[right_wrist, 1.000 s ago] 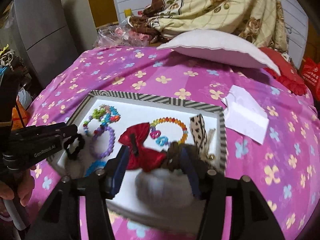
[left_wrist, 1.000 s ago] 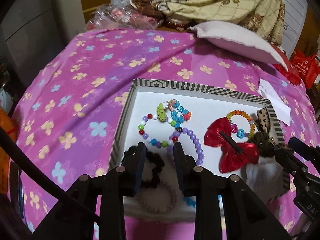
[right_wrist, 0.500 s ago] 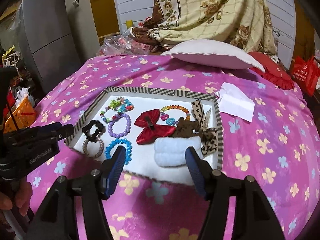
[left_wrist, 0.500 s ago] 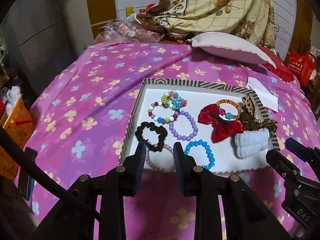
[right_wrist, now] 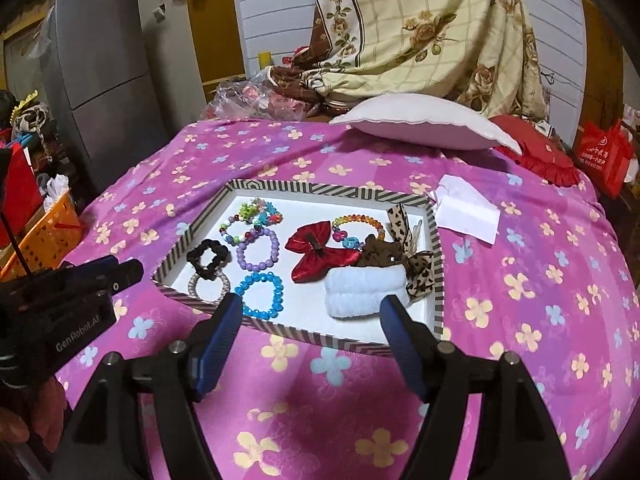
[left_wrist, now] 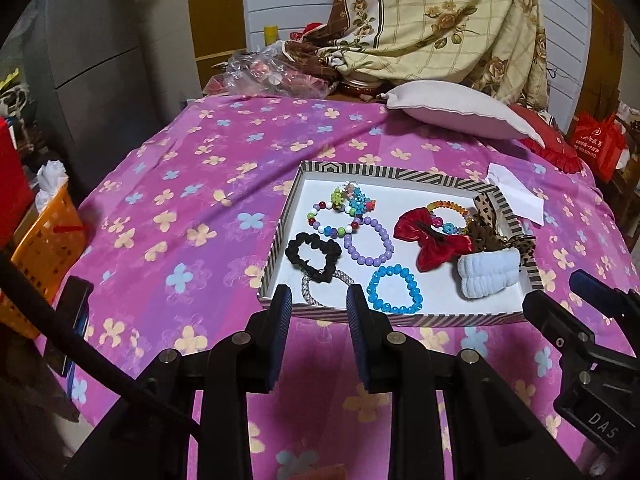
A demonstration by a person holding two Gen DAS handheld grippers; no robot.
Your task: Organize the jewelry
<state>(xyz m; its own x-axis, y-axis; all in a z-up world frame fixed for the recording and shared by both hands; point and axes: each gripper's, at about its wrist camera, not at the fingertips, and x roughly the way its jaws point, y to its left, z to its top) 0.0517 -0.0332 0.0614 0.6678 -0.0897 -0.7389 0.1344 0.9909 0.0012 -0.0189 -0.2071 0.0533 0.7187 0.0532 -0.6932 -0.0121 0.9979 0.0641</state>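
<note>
A striped-rim white tray (left_wrist: pixel 280 228) (right_wrist: pixel 192 236) lies on the pink flowered bedspread. In it are a black scrunchie (left_wrist: pixel 312 256) (right_wrist: pixel 208 258), a silver bracelet (right_wrist: pixel 210 286), a purple bead bracelet (left_wrist: pixel 370 242) (right_wrist: pixel 258 250), a blue bead bracelet (left_wrist: pixel 394 290) (right_wrist: pixel 260 290), a red bow (left_wrist: pixel 432 238) (right_wrist: pixel 316 250), a white scrunchie (left_wrist: pixel 488 274) (right_wrist: pixel 360 292) and leopard bows (right_wrist: pixel 416 248). My left gripper (left_wrist: pixel 316 300) is open and empty, just before the tray's near edge. My right gripper (right_wrist: pixel 312 308) is wide open and empty, before the near edge.
A white pillow (right_wrist: pixel 424 128) and a folded blanket (right_wrist: pixel 420 32) lie at the bed's far end. A white paper (right_wrist: pixel 466 210) lies right of the tray. An orange basket (left_wrist: pixel 44 244) and a grey fridge (right_wrist: pixel 104 88) stand at the left.
Both grippers have pulled back and up from over the tray to before its near edge. The items in the tray have stayed put.
</note>
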